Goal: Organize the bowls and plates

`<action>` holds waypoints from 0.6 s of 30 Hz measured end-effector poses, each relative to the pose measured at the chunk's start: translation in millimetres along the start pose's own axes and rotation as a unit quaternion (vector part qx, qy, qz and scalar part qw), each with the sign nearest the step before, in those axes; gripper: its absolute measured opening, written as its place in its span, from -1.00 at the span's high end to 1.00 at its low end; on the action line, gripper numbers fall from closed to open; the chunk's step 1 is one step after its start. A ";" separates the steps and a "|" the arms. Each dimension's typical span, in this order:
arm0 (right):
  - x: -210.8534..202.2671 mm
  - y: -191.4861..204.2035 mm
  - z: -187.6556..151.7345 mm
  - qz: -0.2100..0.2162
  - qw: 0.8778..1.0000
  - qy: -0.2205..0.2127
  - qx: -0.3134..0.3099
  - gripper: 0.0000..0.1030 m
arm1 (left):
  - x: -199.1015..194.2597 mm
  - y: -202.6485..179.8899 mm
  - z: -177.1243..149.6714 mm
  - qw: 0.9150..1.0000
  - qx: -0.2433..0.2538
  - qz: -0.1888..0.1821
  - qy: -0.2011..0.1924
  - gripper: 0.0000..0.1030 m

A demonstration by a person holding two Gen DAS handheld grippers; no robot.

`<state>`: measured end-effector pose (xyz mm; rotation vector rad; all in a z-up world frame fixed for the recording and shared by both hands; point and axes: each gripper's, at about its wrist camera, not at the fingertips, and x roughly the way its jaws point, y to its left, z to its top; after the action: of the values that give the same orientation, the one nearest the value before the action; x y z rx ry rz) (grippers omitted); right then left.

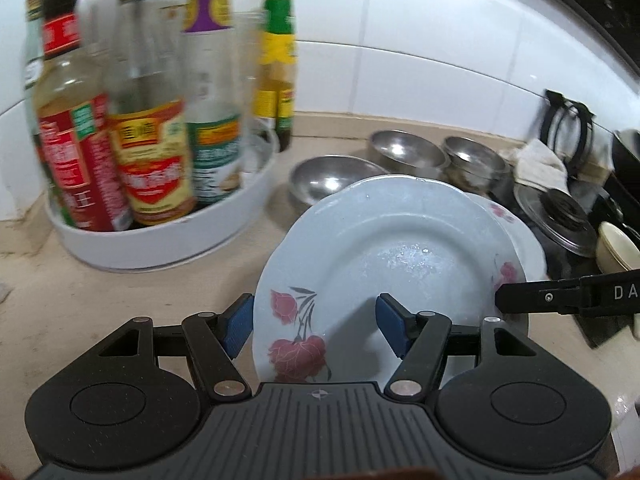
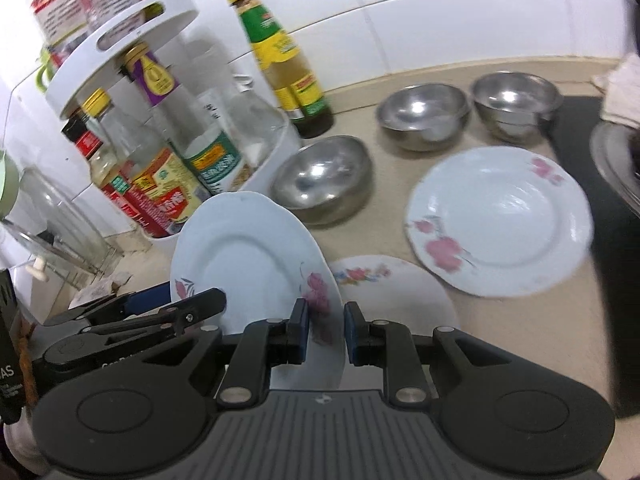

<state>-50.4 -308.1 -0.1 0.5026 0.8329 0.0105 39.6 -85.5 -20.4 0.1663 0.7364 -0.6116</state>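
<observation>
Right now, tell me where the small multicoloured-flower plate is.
In the right wrist view, the small multicoloured-flower plate lies flat on the counter, just right of the tilted plate and below-left of the pink-flowered plate.

A: What sits on the worktop (image 2: 384, 236)?

B: A beige worktop against a white tiled wall. The landmark is the white bottle rack (image 2: 276, 160), standing on it at the left.

A: And beside the rack?

B: A green-labelled bottle (image 2: 286, 68) just behind it, by the wall. A steel bowl (image 2: 324, 180) just right of the rack, and two more bowls (image 2: 424, 116) (image 2: 516, 104) further right, near the wall.

A: Any plates lying flat?

B: A flowered plate (image 2: 500, 224) well right of the rack, in front of those two bowls. A smaller plate (image 2: 400, 292) lies nearer the camera, just beside it. A black mat (image 2: 580, 168) is furthest from the rack.
</observation>
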 end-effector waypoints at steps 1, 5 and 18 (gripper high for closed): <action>-3.7 -3.8 -2.2 -0.003 1.000 -0.001 0.006 0.61 | 0.5 -3.8 0.0 1.000 0.004 -0.004 0.001 -0.40; -14.8 -16.3 -10.0 -0.014 1.000 -0.004 0.026 0.61 | 2.2 -18.4 -2.6 1.000 0.020 -0.016 0.007 -0.40; -30.1 -45.3 -25.1 -0.022 0.997 0.017 0.072 0.61 | 6.5 -45.3 -8.8 0.999 0.040 -0.018 0.026 -0.38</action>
<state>-97.0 -343.6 -12.6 0.6205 0.8814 -0.0822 12.2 -122.3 -28.2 0.2449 0.7660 -0.6735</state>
